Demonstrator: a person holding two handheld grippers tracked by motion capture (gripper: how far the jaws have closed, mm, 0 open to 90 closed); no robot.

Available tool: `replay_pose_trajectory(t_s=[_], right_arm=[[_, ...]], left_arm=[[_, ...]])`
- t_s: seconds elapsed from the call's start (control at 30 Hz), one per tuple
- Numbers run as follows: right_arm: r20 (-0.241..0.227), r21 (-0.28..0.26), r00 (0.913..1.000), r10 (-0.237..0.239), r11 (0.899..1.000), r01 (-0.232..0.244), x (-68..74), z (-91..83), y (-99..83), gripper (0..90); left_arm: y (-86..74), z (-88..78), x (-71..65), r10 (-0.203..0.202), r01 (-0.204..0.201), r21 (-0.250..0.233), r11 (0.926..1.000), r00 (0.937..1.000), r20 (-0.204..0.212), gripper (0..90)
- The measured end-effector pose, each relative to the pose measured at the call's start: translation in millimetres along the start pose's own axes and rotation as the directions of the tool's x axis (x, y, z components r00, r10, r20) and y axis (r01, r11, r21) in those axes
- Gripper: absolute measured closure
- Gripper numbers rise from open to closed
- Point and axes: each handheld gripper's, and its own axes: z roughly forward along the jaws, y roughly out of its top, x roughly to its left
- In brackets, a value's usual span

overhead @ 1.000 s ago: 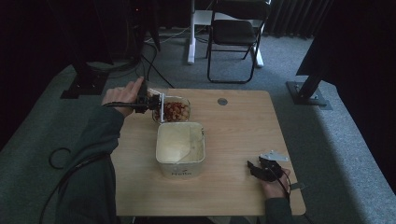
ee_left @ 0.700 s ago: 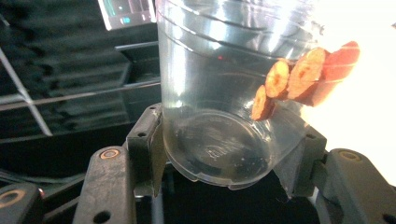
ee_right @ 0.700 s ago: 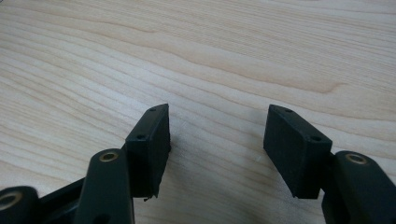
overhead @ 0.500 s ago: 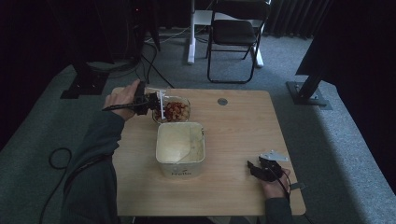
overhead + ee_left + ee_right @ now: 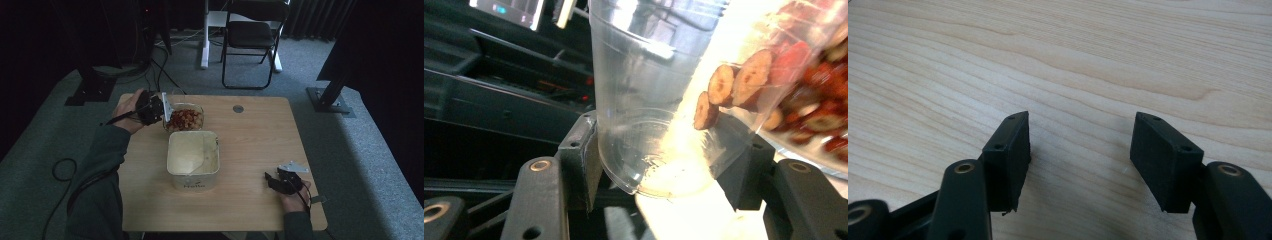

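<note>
Fingers (image 5: 584,160) of left gripper (image 5: 664,170) clamped on clear plastic cup (image 5: 649,100), a few reddish dried fruit slices (image 5: 729,90) inside
Cup tilted at rim of round glass bowl (image 5: 184,119) of the same fruit, near far-left edge of light wooden table (image 5: 250,135), behind square cream tub (image 5: 193,159); right gripper (image 5: 1080,160) gaping with nothing between, low over bare wood near front-right corner

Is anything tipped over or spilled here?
Nothing is spilled. The clear cup in the left gripper is tilted over the bowl of dried fruit, with a few slices inside it. The white tub stands upright.
</note>
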Motion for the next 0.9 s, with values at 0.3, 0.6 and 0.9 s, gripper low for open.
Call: replay_pose_trajectory(t_s=[0.3,0.6,0.9], right_arm=[[0.002,0.0,1.0,0.003,1.0,-0.003,-0.1,0.4,0.4,40.6],[0.003,0.0,1.0,0.004,1.0,-0.004,-0.2,0.2,0.3,40.5],[0.006,-0.001,1.0,0.006,1.0,-0.006,-0.5,-0.3,-0.2,40.5]], left_arm=[[-9.7,-4.6,-0.3,-0.206,0.219,-0.055,0.9743,0.9631,0.173,42.5],[-17.4,-12.4,-6.2,-0.371,0.425,-0.07,0.9026,0.8498,0.374,42.1],[-16.4,-22.8,-14.5,-0.413,0.527,-0.081,0.846,0.7437,0.526,41.8]])
